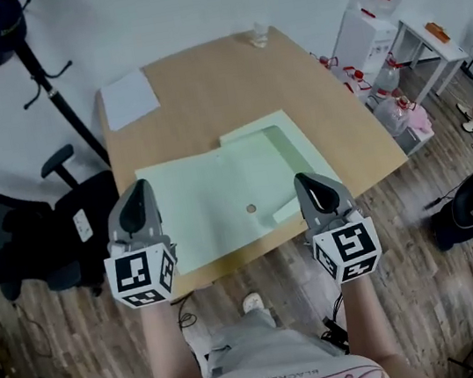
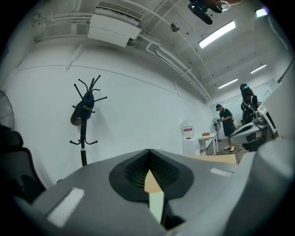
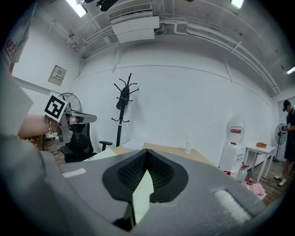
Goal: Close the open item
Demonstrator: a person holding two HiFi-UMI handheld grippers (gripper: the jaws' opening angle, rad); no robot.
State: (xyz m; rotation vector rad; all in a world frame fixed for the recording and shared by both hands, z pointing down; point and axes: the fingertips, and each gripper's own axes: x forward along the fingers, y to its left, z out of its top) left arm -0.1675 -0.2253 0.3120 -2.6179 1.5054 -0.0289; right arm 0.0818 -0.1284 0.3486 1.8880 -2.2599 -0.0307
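A pale green folder (image 1: 221,204) lies open and flat on the wooden table (image 1: 222,97), reaching to the near edge. Its right half (image 1: 289,153) has a raised pocket, with a small loose flap (image 1: 285,212) near the front. My left gripper (image 1: 136,210) hovers over the folder's near left corner with its jaws shut and empty. My right gripper (image 1: 317,193) hovers over the near right corner, also shut and empty. In the left gripper view the jaws (image 2: 150,154) meet, with a sliver of the folder (image 2: 156,205) below. The right gripper view shows the same (image 3: 147,156), with the folder (image 3: 143,196) below.
A white sheet (image 1: 129,98) lies at the table's back left, and a small clear container (image 1: 259,38) stands at its far edge. A coat stand (image 1: 29,56) and a black office chair (image 1: 39,233) are to the left. A water dispenser (image 1: 372,6) and a white side table (image 1: 427,42) are to the right.
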